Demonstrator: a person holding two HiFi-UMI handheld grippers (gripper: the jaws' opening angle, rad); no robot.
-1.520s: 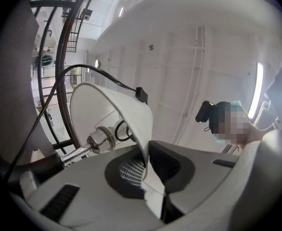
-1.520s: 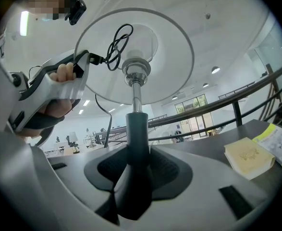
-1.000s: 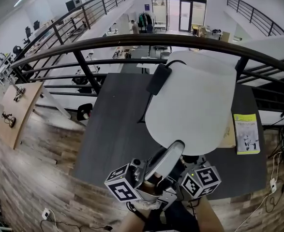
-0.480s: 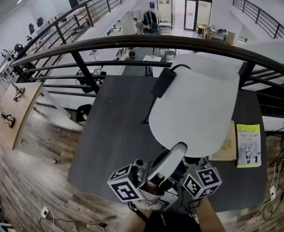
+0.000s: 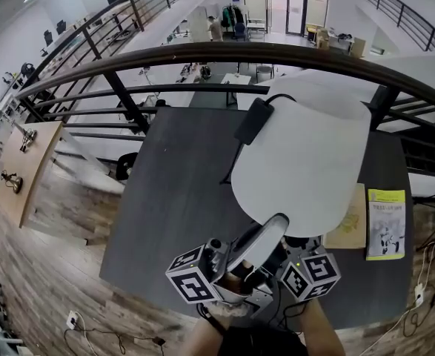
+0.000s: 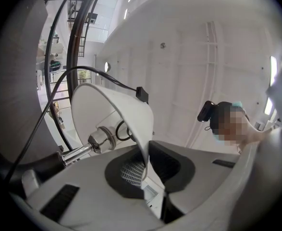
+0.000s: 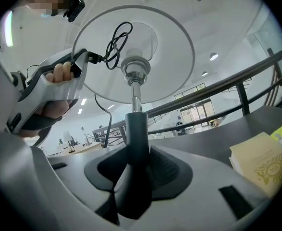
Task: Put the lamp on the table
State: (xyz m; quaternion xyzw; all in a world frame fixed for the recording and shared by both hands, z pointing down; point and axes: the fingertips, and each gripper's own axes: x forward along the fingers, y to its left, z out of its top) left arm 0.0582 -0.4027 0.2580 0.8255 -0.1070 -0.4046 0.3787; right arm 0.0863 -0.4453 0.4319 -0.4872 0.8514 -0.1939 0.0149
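1. The lamp (image 5: pixel 302 162) takes up the middle of my head view. Its white shade (image 5: pixel 313 136) is tipped towards 12 o'clock and hangs over the dark grey table (image 5: pixel 180 199).
2. The left gripper (image 5: pixel 273 228) comes in from 6 o'clock. In its own view, the left gripper (image 6: pixel 145 170) is clenched on the thin lower rim of the shade (image 6: pixel 116 109), which runs edge-on between the two pads.
3. The right gripper (image 5: pixel 295 254) sits just at 3 o'clock of the left one, mostly tucked under the shade.
4. In its own view, the right gripper (image 7: pixel 133 172) has both pads pressed on the lamp's dark stem (image 7: pixel 133 129), which stands upright in the jaws. The chrome neck and the underside of the shade (image 7: pixel 169 47) are straight up at 12 o'clock.
5. A black cord (image 7: pixel 114 42) loops inside the shade. From the head view its black plug (image 5: pixel 251 119) lies against the outside of the shade at 10 o'clock.
6. A hand (image 7: pixel 59 78) holding the left gripper shows at 10 o'clock in the right gripper view.
7. The shade hides the lamp's base, so I cannot tell whether it touches the table.
8. Two books, one tan (image 5: pixel 350 225) and one yellow (image 5: pixel 386 225), lie on the table at 4 o'clock of the shade, near its right edge.
9. A dark railing (image 5: pixel 202 54) arcs across beyond the table at 12 o'clock.
10. Wooden floor (image 5: pixel 47 251) shows at 9 o'clock.
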